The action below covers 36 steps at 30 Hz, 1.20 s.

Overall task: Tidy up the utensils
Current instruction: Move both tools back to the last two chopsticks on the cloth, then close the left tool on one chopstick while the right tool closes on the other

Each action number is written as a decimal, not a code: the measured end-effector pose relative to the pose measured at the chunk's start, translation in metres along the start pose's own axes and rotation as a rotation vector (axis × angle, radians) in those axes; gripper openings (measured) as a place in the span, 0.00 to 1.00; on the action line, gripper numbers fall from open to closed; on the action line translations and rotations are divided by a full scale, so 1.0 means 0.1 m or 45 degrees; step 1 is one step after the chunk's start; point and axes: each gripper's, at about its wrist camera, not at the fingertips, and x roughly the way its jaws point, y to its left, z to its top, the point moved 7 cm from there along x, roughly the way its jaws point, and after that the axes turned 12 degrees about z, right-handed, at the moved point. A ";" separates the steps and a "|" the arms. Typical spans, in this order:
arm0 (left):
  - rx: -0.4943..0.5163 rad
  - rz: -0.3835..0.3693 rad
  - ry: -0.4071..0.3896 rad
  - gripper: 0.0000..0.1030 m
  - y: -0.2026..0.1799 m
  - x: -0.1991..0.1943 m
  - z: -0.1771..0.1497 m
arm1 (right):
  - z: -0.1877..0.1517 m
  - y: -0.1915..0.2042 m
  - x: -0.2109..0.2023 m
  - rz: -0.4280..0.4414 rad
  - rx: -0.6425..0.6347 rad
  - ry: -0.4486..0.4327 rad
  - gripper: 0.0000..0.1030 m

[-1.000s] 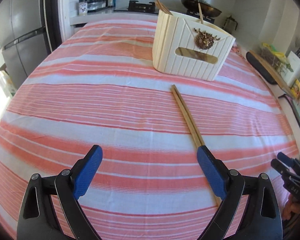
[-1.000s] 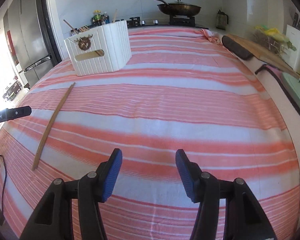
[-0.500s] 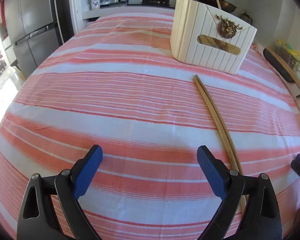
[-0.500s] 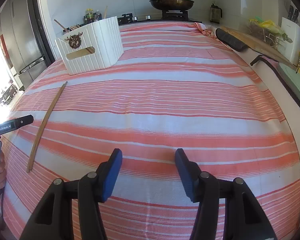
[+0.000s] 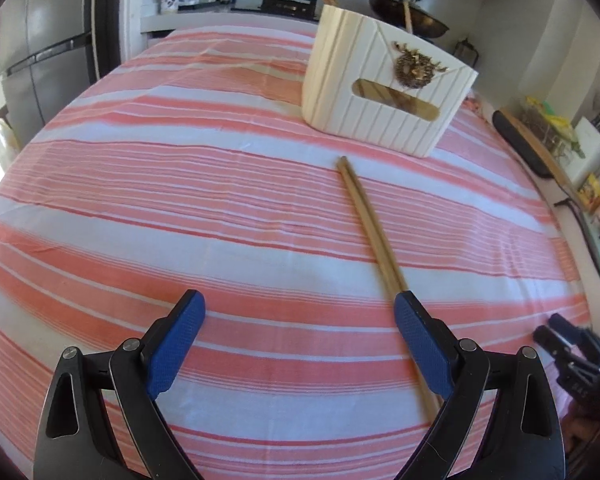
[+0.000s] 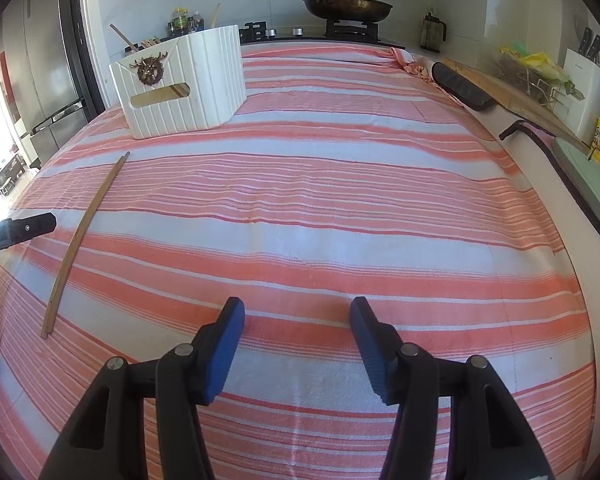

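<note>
I am holding my left gripper [image 5: 296, 344] spread wide, its right finger overlapping the long wooden chopsticks [image 5: 370, 226]; closing off-centre, it is risking rolling them apart.

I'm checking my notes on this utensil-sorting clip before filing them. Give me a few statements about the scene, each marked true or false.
1. The chopsticks lie flat on the striped tablecloth. True.
2. The left gripper is shut on the chopsticks. False: it is open, and the chopsticks run under its right finger, ungripped.
3. The white utensil box already holds utensils. True: handles stick out of its top.
4. The right gripper holds a spoon. False: it is open and empty above the cloth.
5. The chopsticks lean against the box. False: their far end stops short of it.
</note>
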 end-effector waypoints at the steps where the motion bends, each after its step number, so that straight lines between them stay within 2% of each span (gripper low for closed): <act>1: 0.020 -0.006 -0.002 0.93 -0.08 -0.01 0.01 | 0.00 0.00 0.00 0.000 0.000 0.000 0.55; 3: 0.072 0.029 -0.003 0.94 -0.21 0.02 0.01 | 0.00 0.00 0.00 0.002 0.001 -0.001 0.55; 6: 0.125 0.151 0.013 0.94 -0.26 0.12 -0.03 | 0.00 0.00 0.00 0.007 0.004 -0.002 0.55; 12: 0.107 0.176 0.032 1.00 -0.22 0.16 -0.01 | 0.00 -0.01 -0.01 0.019 0.013 -0.007 0.55; 17: 0.121 0.266 0.054 0.99 -0.23 0.25 0.01 | 0.00 -0.01 -0.01 0.008 0.005 -0.003 0.55; 20: 0.103 0.268 0.063 0.97 -0.22 0.25 0.02 | 0.00 -0.01 -0.01 0.015 0.010 -0.006 0.55; 21: 0.104 0.261 0.058 0.91 -0.22 0.23 0.02 | 0.00 -0.01 -0.01 0.014 0.010 -0.005 0.55; 22: 0.115 0.256 0.042 0.76 -0.22 0.20 0.02 | 0.00 -0.01 -0.01 0.006 0.005 -0.005 0.55; 23: 0.131 0.248 0.029 0.68 -0.22 0.17 0.02 | 0.01 0.01 -0.01 -0.009 -0.004 -0.004 0.55; 24: 0.151 0.234 0.022 0.50 -0.22 0.14 0.02 | 0.02 0.04 -0.02 -0.008 -0.010 0.002 0.55; 25: 0.166 0.220 0.017 0.40 -0.21 0.12 0.02 | 0.04 0.11 -0.03 0.031 -0.010 0.013 0.55; 26: 0.175 0.206 0.016 0.23 -0.19 0.10 0.01 | 0.07 0.23 -0.03 0.096 -0.008 0.025 0.55; 27: 0.177 0.192 0.020 0.11 -0.16 0.09 0.01 | 0.11 0.37 -0.03 0.161 -0.015 0.036 0.55; 29: 0.167 0.159 0.033 0.06 -0.08 0.08 0.00 | 0.22 0.72 0.02 0.283 -0.070 0.074 0.55; 32: 0.162 0.146 0.046 0.05 0.00 0.06 -0.03 | 0.33 1.23 0.22 0.424 -0.154 0.159 0.55; 34: 0.171 0.144 0.051 0.05 0.06 0.04 -0.05 | 0.36 1.50 0.41 0.425 -0.229 0.218 0.54; 36: 0.165 0.138 0.055 0.05 0.11 0.02 -0.07 | 0.34 1.67 0.62 0.370 -0.314 0.271 0.53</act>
